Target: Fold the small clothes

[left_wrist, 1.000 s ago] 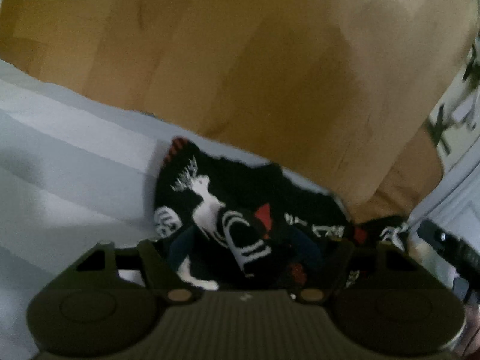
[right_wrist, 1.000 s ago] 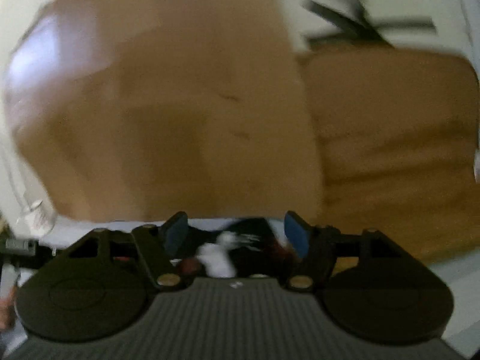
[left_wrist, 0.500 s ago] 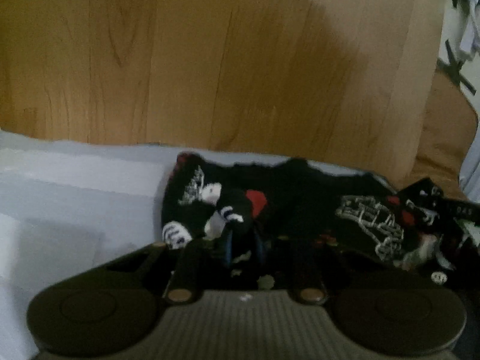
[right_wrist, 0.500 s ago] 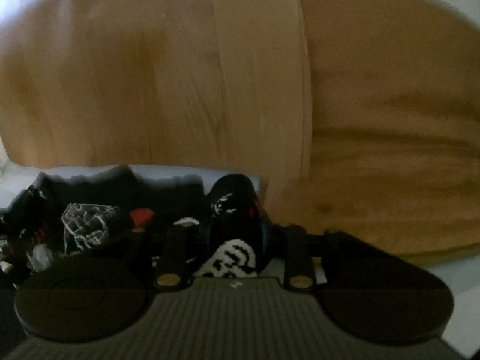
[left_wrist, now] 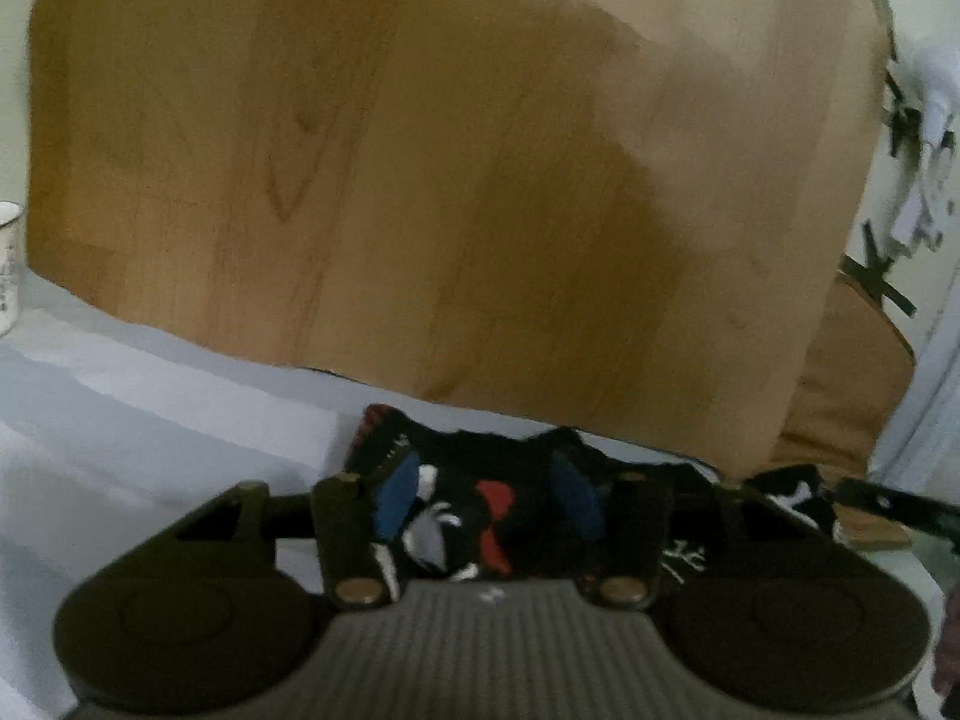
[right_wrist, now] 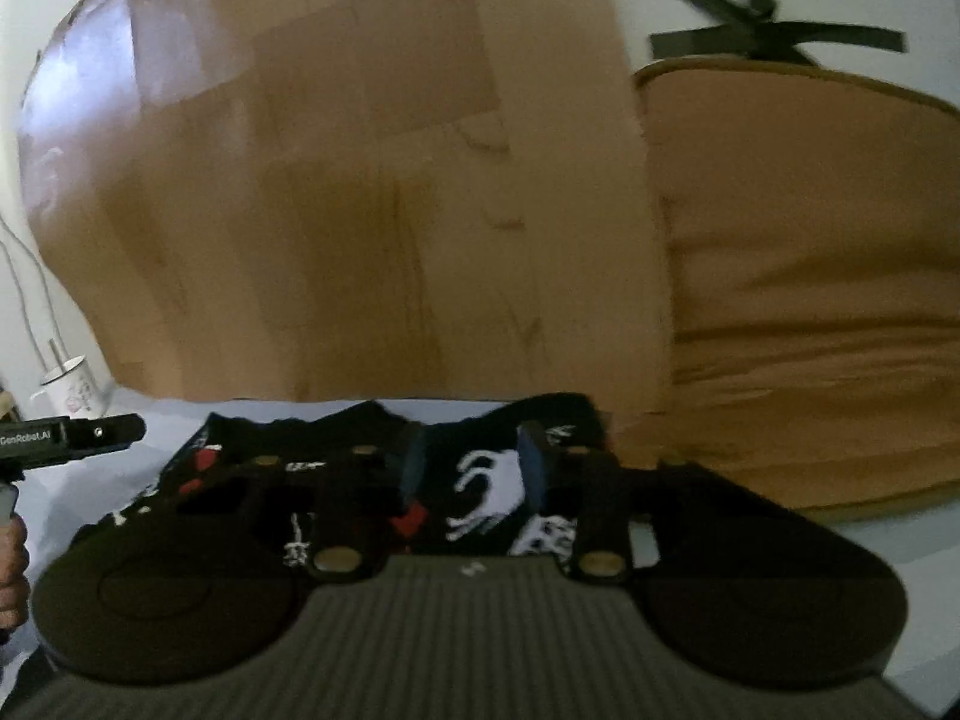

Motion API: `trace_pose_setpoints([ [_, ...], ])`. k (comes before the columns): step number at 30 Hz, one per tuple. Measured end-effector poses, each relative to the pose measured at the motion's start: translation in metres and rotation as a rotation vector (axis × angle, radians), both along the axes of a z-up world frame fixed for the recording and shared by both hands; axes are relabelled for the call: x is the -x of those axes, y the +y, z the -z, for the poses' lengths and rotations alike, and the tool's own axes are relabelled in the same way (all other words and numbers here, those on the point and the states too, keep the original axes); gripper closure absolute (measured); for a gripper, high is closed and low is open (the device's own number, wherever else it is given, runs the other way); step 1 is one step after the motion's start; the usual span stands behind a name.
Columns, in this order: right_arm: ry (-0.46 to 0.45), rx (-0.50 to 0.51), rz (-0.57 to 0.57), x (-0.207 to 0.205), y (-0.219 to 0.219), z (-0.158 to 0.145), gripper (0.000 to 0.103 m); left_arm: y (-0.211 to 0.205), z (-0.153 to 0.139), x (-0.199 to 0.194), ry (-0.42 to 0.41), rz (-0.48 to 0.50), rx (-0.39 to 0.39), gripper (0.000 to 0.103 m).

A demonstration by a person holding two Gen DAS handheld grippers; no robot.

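Note:
A small black garment (left_wrist: 480, 516) with white and red prints lies on the pale sheet (left_wrist: 150, 432) in front of a wooden board. My left gripper (left_wrist: 486, 474) hovers low over its left part. Its jaws are opening, and the blue pads (left_wrist: 396, 495) stand apart with cloth lying loose between them. In the right wrist view the garment (right_wrist: 486, 480) spreads leftward. My right gripper (right_wrist: 472, 462) is at its right end, jaws closing, with the white-printed fabric filling the gap between the pads (right_wrist: 531, 468). The left gripper's finger (right_wrist: 90, 435) shows at that view's left edge.
The wooden board (left_wrist: 450, 180) rises straight behind the garment. A brown cushion (right_wrist: 810, 300) lies to the right. A white mug (right_wrist: 69, 390) stands at the far left on the sheet. A person's hand (right_wrist: 9, 564) shows at the left edge.
My left gripper closed on a bunched fold half a second ago and has now opened off it. My right gripper's jaws went from wide to narrow around the fabric. The garment lies flatter.

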State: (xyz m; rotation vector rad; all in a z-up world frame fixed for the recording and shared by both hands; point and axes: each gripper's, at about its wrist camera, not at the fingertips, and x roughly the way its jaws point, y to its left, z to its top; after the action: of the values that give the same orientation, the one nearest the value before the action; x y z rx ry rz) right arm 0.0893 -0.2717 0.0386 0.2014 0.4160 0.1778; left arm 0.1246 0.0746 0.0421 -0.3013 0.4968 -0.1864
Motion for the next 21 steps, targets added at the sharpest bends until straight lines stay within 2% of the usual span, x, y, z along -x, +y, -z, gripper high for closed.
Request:
trace_pose_setpoints([
  [1, 0.017, -0.023, 0.005, -0.007, -0.003, 0.000, 0.069, -0.003, 0.003, -0.002, 0.009, 0.015, -0.007, 0.066],
  [4, 0.102, -0.116, 0.017, -0.030, -0.018, 0.014, 0.069, -0.012, 0.013, -0.012, 0.049, 0.078, -0.026, 0.077],
  [5, 0.143, -0.130, 0.025, -0.038, -0.022, 0.021, 0.071, -0.014, 0.017, -0.015, 0.067, 0.093, -0.039, 0.077],
  [6, 0.191, -0.141, 0.033, -0.047, -0.028, 0.032, 0.079, -0.018, 0.022, -0.018, 0.092, 0.098, -0.064, 0.078],
  [7, 0.186, -0.139, 0.042, -0.051, -0.032, 0.040, 0.089, -0.022, 0.028, -0.023, 0.131, 0.095, -0.104, 0.079],
  [8, 0.183, -0.154, 0.049, -0.053, -0.037, 0.044, 0.100, -0.025, 0.032, -0.025, 0.128, 0.093, -0.141, 0.079],
  [10, 0.201, -0.267, 0.053, -0.057, -0.048, 0.050, 0.102, -0.031, 0.031, -0.025, 0.123, 0.096, -0.186, 0.078],
  [13, 0.213, -0.270, 0.048, -0.051, -0.050, 0.044, 0.102, -0.036, 0.032, -0.021, 0.114, 0.097, -0.217, 0.078],
  [14, 0.212, -0.265, 0.058, -0.042, -0.050, 0.038, 0.101, -0.035, 0.032, -0.020, 0.111, 0.100, -0.215, 0.077],
  [16, 0.183, -0.270, 0.068, -0.020, -0.049, 0.024, 0.090, -0.032, 0.029, -0.017, 0.115, 0.116, -0.195, 0.066],
  [17, 0.158, -0.267, 0.063, -0.004, -0.049, 0.018, 0.079, -0.029, 0.024, -0.013, 0.121, 0.118, -0.184, 0.063],
  [18, 0.135, -0.251, 0.048, 0.010, -0.045, 0.012, 0.063, -0.026, 0.017, -0.007, 0.120, 0.109, -0.175, 0.052],
  [19, 0.116, -0.224, 0.031, 0.027, -0.042, 0.007, 0.057, -0.021, 0.008, 0.002, 0.104, 0.092, -0.169, 0.047],
  [21, 0.102, -0.175, -0.016, 0.066, -0.039, 0.003, 0.054, -0.010, -0.005, 0.021, 0.093, 0.087, -0.163, 0.047],
])
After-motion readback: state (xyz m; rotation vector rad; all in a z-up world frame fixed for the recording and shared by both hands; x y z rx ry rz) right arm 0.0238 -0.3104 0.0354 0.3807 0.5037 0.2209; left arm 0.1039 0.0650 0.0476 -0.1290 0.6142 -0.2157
